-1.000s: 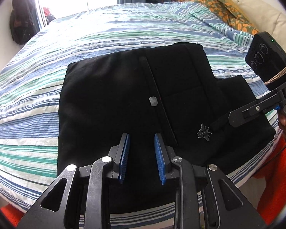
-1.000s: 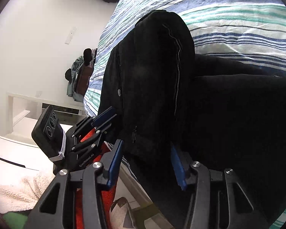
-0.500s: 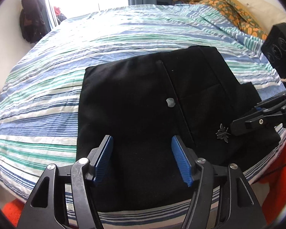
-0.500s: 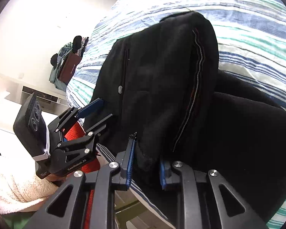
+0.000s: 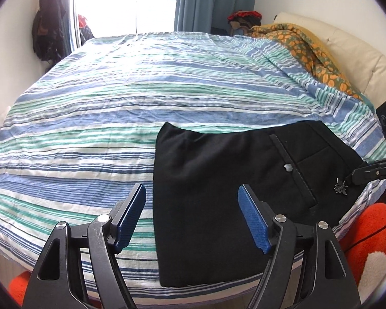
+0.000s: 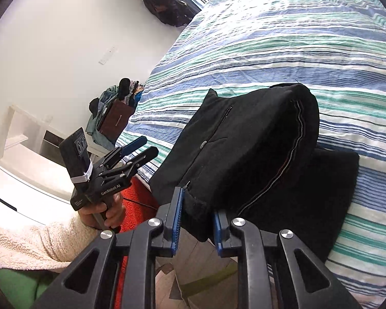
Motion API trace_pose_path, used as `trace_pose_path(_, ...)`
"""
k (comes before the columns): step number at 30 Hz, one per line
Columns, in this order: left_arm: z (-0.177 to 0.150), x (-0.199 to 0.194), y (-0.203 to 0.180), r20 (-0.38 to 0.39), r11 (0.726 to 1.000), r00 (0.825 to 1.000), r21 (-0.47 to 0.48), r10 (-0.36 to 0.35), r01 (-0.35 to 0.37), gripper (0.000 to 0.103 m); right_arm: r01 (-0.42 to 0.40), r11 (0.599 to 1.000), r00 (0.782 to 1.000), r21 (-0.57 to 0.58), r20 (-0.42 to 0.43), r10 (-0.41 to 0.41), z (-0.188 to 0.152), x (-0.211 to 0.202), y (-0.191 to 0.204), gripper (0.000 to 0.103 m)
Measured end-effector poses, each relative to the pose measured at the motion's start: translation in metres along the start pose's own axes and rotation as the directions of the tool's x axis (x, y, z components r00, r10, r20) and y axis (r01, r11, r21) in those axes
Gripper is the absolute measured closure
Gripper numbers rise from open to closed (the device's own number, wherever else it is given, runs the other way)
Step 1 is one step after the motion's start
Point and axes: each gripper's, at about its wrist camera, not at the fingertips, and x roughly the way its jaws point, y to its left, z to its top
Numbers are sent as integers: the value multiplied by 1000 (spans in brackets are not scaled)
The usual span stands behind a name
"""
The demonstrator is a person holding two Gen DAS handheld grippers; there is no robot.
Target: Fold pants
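With the right gripper [image 6: 196, 228] pinching a raised edge of the black pants [image 5: 218, 193] near the bed's [image 5: 115, 90] front right corner, carry it over evenly, while the left gripper [image 5: 191, 216], jaws opening, holds nothing.

We read only one marking: "GenRobot.AI", in white letters along the black body of the left gripper [image 6: 139, 152]. A small label below it stays too blurred to read.

Black pants [image 5: 218, 180] (blue-green striped bedspread [image 5: 141, 90])
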Motion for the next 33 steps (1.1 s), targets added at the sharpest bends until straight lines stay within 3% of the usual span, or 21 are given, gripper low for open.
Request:
trace_pose_path(7, -7, 3, 1, -17, 1000, 1000, 3, 0, 0, 27, 26, 984, 999, 178, -24, -22, -28, -2, -61, 83)
trace_pose_path(13, -8, 5, -4, -22, 1000, 1000, 20, -6, 6, 27, -7, 979, 1000, 205, 22, 2, -37, -18, -70, 83)
trace_pose_path(16, -15, 18, -15, -65, 998, 998, 64, 11, -7, 27, 127, 971, 991, 204, -66, -116, -40, -4, -75, 84)
trace_pose_path(18, -26, 35, -29, -126, 988, 987, 136, 97, -79, 26, 234, 962, 968, 144, -132, -215, -44, 13, -74, 83)
trace_pose_path(21, -42, 57, -41, -202, 965, 959, 212, 198, -154, 26, 285, 953, 955, 101, -118, -273, -44, 17, -67, 72)
trace_pose_path(22, -45, 59, -42, -208, 963, 956, 215, 207, -161, 26, 297, 950, 951, 96, -117, -285, -42, 15, -63, 62)
trace_pose_path(24, -46, 59, -44, -203, 960, 954, 217, 219, -174, 26, 337, 939, 936, 73, -129, -327, -39, 10, -56, 57)
trace_pose_path(26, -45, 58, -45, -202, 959, 954, 221, 222, -176, 26, 409, 912, 908, 17, -106, -405, -33, 0, -45, 55)
trace_pose_path(29, -44, 58, -46, -203, 959, 954, 222, 222, -176, 26, 496, 867, 868, -45, -1, -497, -20, -20, -29, 55)
trace_pose_path(33, -44, 57, -46, -206, 958, 952, 224, 224, -177, 26, 493, 868, 863, -58, 164, -478, 5, -38, -4, 55)
